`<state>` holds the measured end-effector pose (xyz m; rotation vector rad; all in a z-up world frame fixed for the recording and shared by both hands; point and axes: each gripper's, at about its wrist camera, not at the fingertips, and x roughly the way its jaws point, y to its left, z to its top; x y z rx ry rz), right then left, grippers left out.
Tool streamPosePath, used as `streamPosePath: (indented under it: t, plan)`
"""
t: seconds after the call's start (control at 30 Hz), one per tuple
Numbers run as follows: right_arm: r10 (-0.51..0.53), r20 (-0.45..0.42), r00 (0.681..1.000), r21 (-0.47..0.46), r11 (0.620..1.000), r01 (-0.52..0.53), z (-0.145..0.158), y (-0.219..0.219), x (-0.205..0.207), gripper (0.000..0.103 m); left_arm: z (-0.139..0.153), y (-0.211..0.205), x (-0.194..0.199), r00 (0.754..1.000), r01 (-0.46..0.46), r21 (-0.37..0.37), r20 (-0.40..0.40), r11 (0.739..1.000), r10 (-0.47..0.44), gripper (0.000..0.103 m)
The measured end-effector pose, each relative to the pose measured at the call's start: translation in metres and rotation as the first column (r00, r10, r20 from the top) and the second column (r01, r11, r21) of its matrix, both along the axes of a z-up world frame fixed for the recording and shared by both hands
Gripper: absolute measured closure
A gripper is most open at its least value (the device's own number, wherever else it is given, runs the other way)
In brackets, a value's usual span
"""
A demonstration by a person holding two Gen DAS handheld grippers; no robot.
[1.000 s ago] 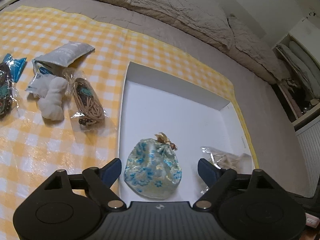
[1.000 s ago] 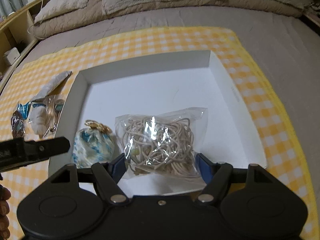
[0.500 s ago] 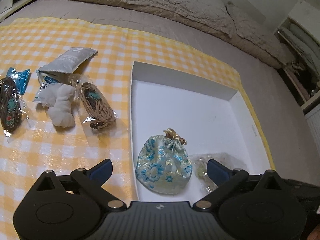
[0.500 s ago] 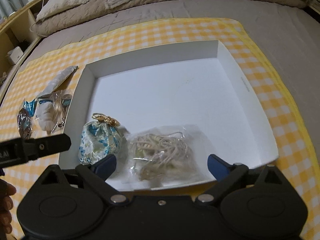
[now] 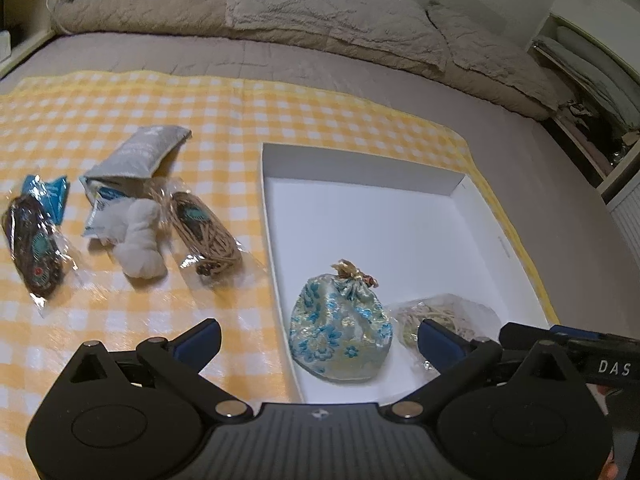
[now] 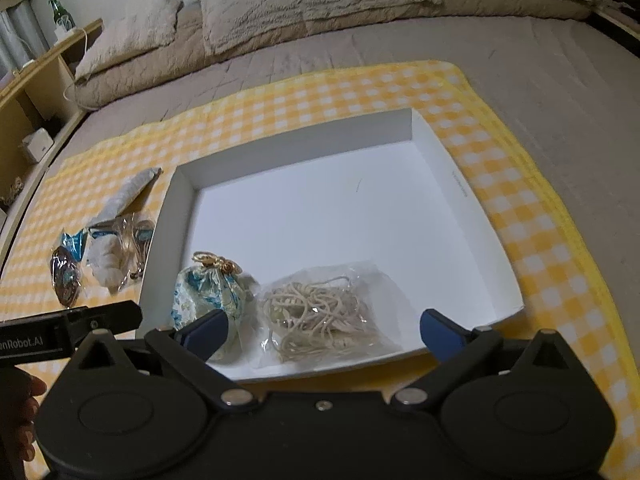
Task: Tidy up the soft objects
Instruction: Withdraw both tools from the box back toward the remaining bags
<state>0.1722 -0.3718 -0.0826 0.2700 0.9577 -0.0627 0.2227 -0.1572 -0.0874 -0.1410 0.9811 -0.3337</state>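
Observation:
A white shallow box [image 5: 360,172] [image 6: 460,184] lies on a yellow checked cloth [image 5: 120,120]. In it are a blue floral drawstring pouch [image 5: 340,332] [image 6: 208,292] and a clear bag of beige cord [image 6: 320,308] [image 5: 444,316]. Left of the box lie a grey pouch [image 5: 140,152], a white soft roll [image 5: 140,240], a bag of tan cord [image 5: 204,236] and a dark packet [image 5: 34,248]. My left gripper [image 5: 318,340] is open, above the box's near left edge. My right gripper [image 6: 324,330] is open and empty, pulled back above the cord bag.
The cloth lies on a taupe bed with pillows [image 5: 320,8] at the back. A wooden shelf [image 6: 36,80] with a green bottle stands at the left. Shelving [image 5: 592,92] is at the right.
My right gripper opened and let go of the cord bag, which now lies in the box, then drew back. My left gripper drew back and turned left.

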Motion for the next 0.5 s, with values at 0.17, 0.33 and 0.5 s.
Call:
streamPosePath:
  t: [0.17, 0.33, 0.5]
  plan:
    - [-0.011, 0.021, 1.0, -0.008, 1.0, 0.012, 0.004, 0.0, -0.008, 0.0, 0.009, 0.007, -0.005, 0.999, 0.015, 0.025, 0.044, 1.0, -0.016, 0.0]
    - [-0.01, 0.063, 0.998, -0.024, 1.0, 0.012, 0.011, 0.003, -0.015, 0.0, 0.018, 0.013, -0.011, 0.995, 0.03, 0.051, 0.098, 0.998, -0.035, 0.0]
    - [-0.013, 0.112, 0.994, -0.042, 0.999, 0.018, 0.021, 0.005, -0.021, 0.0, 0.028, 0.024, -0.014, 0.989, 0.026, 0.06, 0.143, 0.998, -0.034, 0.0]
